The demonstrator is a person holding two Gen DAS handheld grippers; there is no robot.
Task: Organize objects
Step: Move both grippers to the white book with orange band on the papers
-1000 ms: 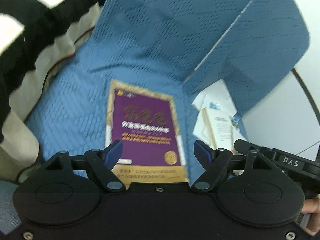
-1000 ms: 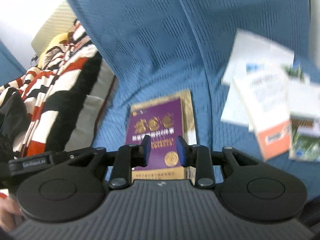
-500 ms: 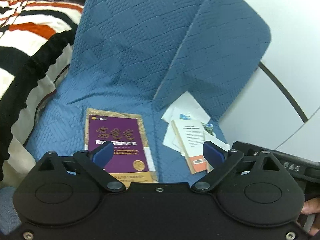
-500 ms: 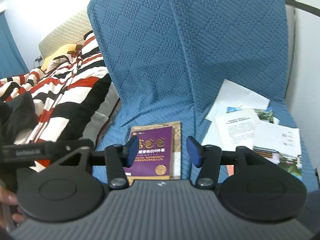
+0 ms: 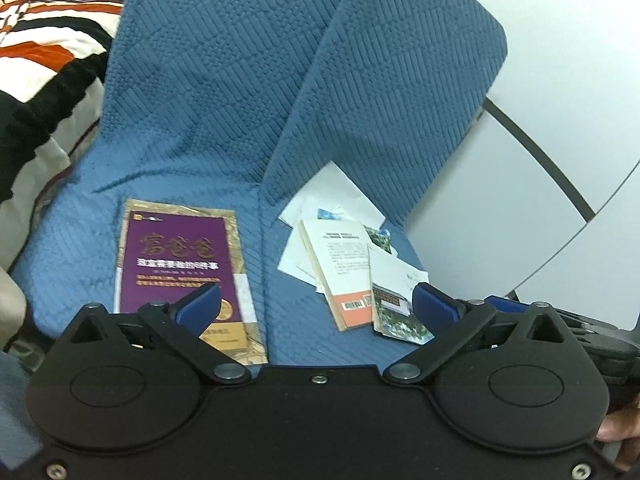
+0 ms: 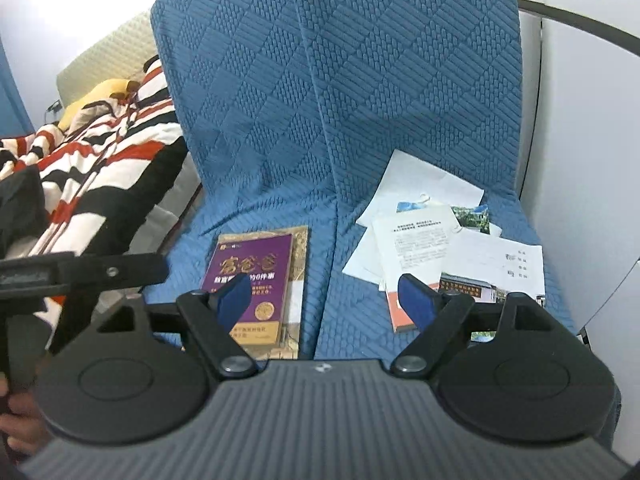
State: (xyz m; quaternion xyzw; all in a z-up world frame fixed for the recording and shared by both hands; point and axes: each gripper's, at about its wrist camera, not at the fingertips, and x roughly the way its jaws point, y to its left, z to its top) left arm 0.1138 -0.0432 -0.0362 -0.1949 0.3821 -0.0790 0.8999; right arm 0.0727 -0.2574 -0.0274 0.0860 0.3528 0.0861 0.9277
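Here both grippers hung above a sofa seat draped in a blue quilted cover [image 5: 192, 128] [image 6: 360, 100], each tilted downward toward the seat. The left gripper [image 5: 316, 306] had its blue-padded jaws spread wide and still opening, with nothing between the pads. The right gripper [image 6: 326, 300] was likewise parting its jaws, nothing caught between them and neither pad touching anything.

The purple book [image 5: 180, 264] [image 6: 256, 280], with gold lettering and a gold-brown border, lay flat on the left seat cushion, near the seam that divides the two cushions and toward the front edge of the seat. It rested apart from both grippers.

On the right seat cushion sat a loose pile of papers [image 5: 332, 208] [image 6: 420, 184], fanned and overlapping, reaching back to where the seat meets the backrest. On top of the pile lay a white booklet with an orange band [image 5: 344, 268] [image 6: 416, 248] at its near end, and just beside it, toward the right edge of the seat, a pamphlet with a printed photograph [image 5: 396, 308] [image 6: 500, 264].

Beyond the left edge of the sofa, a striped blanket in red, black and white [image 5: 44, 40] [image 6: 92, 176] was heaped up.
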